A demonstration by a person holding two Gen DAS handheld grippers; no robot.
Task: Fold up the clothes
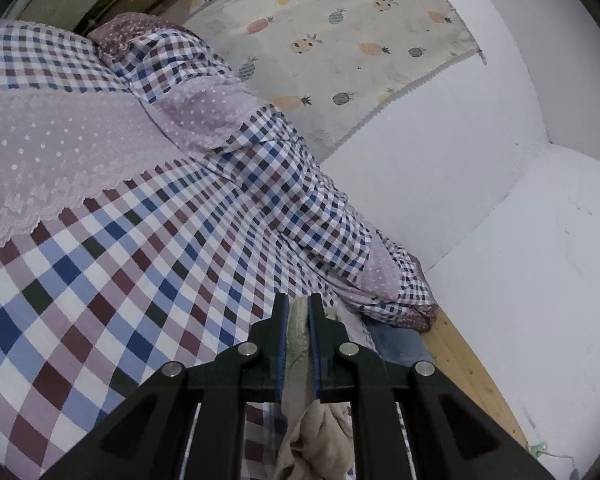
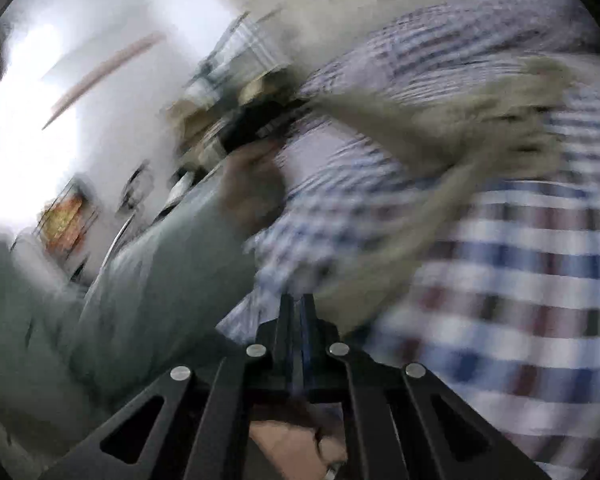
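The left tool (image 1: 298, 316) is clamped on a band of the beige garment (image 1: 312, 436). The cloth fills the narrow gap between the blue pads and hangs in loose folds below the tool, toward 6 o'clock in the left wrist view.

The right tool (image 2: 298, 312) has its jaws together. The right wrist view is heavily smeared, so it cannot be confirmed whether cloth is pinched between them. The beige garment (image 2: 440, 152) runs from just above the jaw tips out toward 2 o'clock, over the checked bed cover (image 2: 520, 280). The person's other hand (image 2: 256, 188) appears at about 10 o'clock from the jaw tips, with a grey sleeve (image 2: 160, 272) below it.

The garment is therefore held above the bed, not laid flat. In the left wrist view the checked bed cover (image 1: 140, 260) fills the left half, and a lilac dotted cloth with a lace edge (image 1: 60, 160) lies over it toward 9 o'clock.

Risks from this state:
- The left grip holds only a thin edge, so a sharp pull may draw the cloth out of the pads.
- If the right tool holds nothing, one corner hangs free and the fold will come out skewed.
- Loose folds below the left tool may bunch under the garment when it is lowered.
- The wooden bed edge (image 1: 468, 360) lies at 4 o'clock, so cloth set down there may slide off.

No container is visible in either view.
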